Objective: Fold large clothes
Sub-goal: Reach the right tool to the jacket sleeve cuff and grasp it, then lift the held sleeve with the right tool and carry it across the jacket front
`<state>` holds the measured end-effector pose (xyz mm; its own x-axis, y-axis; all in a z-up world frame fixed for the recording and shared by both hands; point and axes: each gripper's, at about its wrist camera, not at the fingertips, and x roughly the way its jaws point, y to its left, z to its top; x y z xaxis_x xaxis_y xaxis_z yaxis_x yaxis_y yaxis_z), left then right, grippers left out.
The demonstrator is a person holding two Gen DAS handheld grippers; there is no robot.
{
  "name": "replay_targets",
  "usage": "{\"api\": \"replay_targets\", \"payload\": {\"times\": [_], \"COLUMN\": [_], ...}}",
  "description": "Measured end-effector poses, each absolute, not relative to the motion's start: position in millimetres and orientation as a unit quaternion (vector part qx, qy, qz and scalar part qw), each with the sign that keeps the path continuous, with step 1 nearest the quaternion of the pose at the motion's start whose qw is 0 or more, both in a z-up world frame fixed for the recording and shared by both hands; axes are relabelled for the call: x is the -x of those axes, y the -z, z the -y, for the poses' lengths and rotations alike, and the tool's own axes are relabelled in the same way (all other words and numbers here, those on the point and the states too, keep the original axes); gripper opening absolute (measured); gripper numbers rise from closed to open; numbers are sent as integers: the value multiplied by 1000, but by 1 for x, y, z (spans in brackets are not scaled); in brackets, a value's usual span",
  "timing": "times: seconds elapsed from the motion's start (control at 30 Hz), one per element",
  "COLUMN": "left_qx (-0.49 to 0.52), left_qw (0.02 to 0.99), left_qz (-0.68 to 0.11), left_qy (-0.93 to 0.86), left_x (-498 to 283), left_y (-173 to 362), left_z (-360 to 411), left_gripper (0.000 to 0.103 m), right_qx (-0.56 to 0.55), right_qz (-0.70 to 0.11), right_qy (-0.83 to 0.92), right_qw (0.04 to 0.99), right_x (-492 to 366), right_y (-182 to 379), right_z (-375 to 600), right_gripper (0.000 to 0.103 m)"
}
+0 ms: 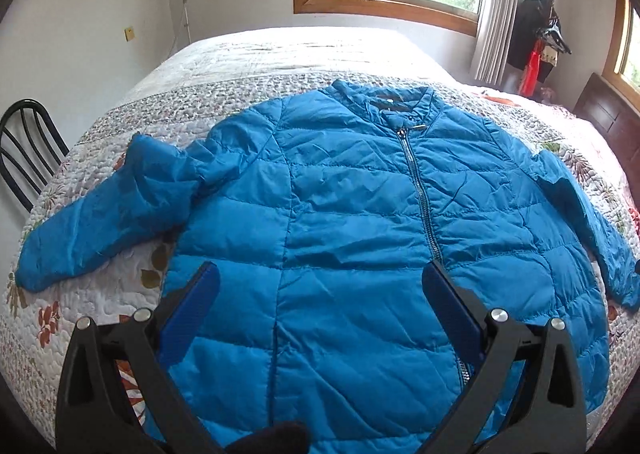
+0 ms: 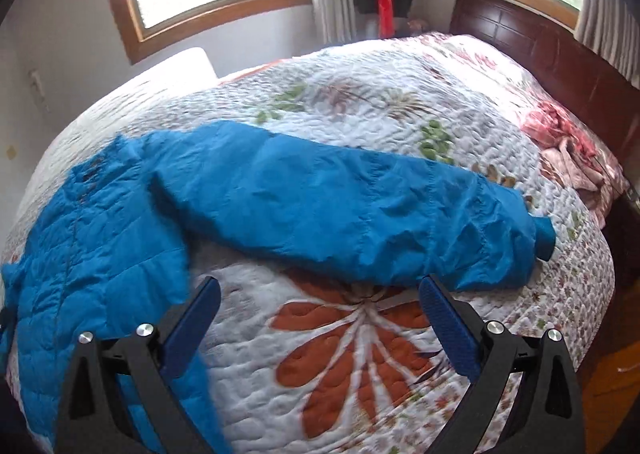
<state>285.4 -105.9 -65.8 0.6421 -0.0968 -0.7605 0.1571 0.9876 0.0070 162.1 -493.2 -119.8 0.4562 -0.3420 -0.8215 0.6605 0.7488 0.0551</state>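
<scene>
The blue jacket lies flat, zipped, on the quilted bed. My left gripper and right gripper both hang above it, jaws wide, holding nothing.

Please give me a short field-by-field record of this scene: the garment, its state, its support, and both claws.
garment: blue puffer jacket
state: spread flat, front up, zipped, not yet folded
sleeve: right-side sleeve lying outstretched on the quilt
support: floral quilted bed
left claw: open, above the jacket's lower front, holding nothing
right claw: open, near the sleeve, holding nothing
</scene>
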Motion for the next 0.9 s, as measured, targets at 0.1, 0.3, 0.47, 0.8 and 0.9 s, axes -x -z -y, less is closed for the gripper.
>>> {"api": "replay_targets", "payload": {"times": [0.1,0.3,0.47,0.8,0.9], "left_qx": [-30,-1,-30,-14,-26], "left_qw": [899,906,901,899,907], "left_qz": [-432,-422,-431,-438,-419], "left_qy": [62,35,39,21,15], "left_x": [-303,-319,-325,-346,-357], "left_y": [79,92,101,102,92], "left_z": [106,106,109,95,95], "left_gripper": [100,100,100,100,100], "right_qx": [-186,-255,-323,-333,-352], "right_qz": [-454,-471,-454,-445,-426], "right_qy": [348,378,365,355,337], "right_qw": [799,755,746,752,762], "right_x": [-160,-141,-127,-152,-149], "right_y": [142,186,211,211,205], "right_z": [545,607,627,639,643], "right_gripper": [99,99,99,80,50]}}
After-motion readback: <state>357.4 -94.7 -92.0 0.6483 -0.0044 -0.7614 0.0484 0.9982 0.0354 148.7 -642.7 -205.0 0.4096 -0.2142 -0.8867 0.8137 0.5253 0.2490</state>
